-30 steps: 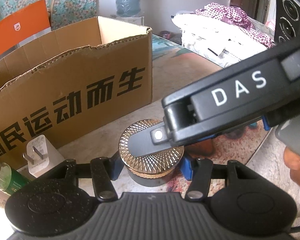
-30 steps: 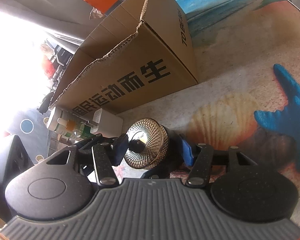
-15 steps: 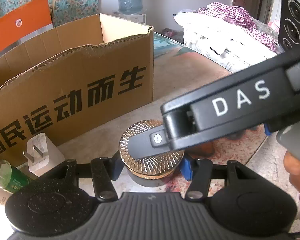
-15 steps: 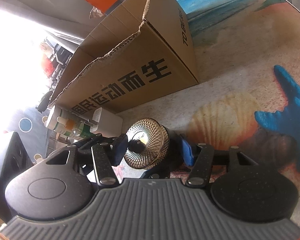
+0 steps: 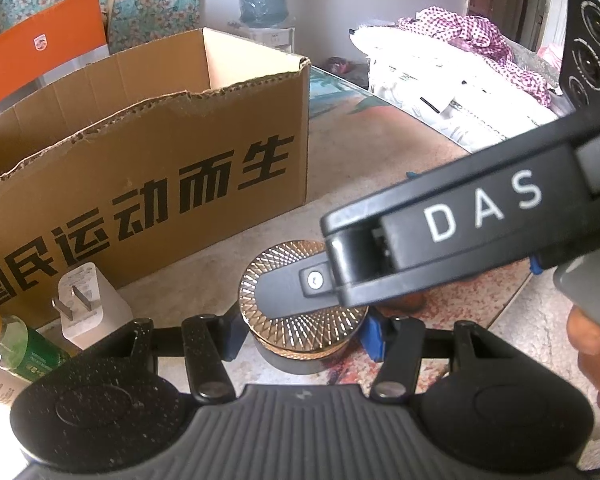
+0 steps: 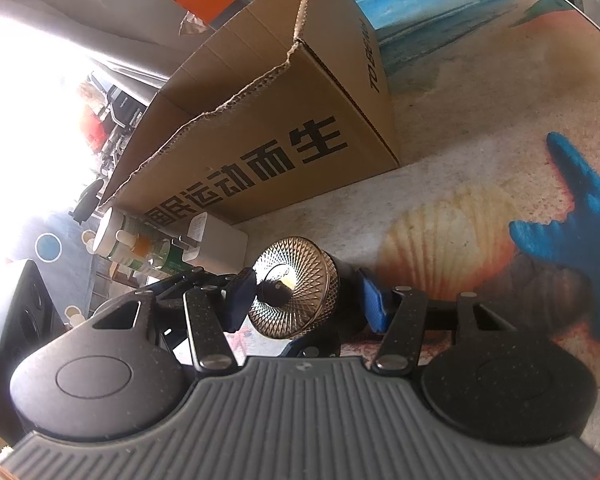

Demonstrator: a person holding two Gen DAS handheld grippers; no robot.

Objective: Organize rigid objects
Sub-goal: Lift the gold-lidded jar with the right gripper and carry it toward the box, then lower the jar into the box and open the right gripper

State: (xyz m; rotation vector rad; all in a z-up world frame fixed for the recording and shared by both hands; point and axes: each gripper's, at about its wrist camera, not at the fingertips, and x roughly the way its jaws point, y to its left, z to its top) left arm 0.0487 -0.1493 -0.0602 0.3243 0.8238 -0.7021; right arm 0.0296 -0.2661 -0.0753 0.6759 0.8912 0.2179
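A round jar with a gold diamond-patterned lid [image 5: 304,320] stands on the beach-print mat, in front of an open cardboard box [image 5: 148,168]. My left gripper [image 5: 300,340] has its blue pads on either side of the jar's body. My right gripper [image 6: 304,300] comes in from the right; its body marked DAS [image 5: 460,232] lies over the lid in the left wrist view. In the right wrist view the jar [image 6: 296,292] sits between the right gripper's blue pads [image 6: 372,300]. Both grippers are shut on the jar.
A white plug adapter [image 5: 88,300] and a green bottle [image 5: 16,344] stand left of the jar, against the box [image 6: 268,120]. An orange box [image 5: 44,44] is behind it. Folded cloth [image 5: 460,80] and a black speaker [image 5: 592,40] are at the far right.
Almost nothing has moved. Both grippers stay closed around the jar in the same place; the views shift only slightly.
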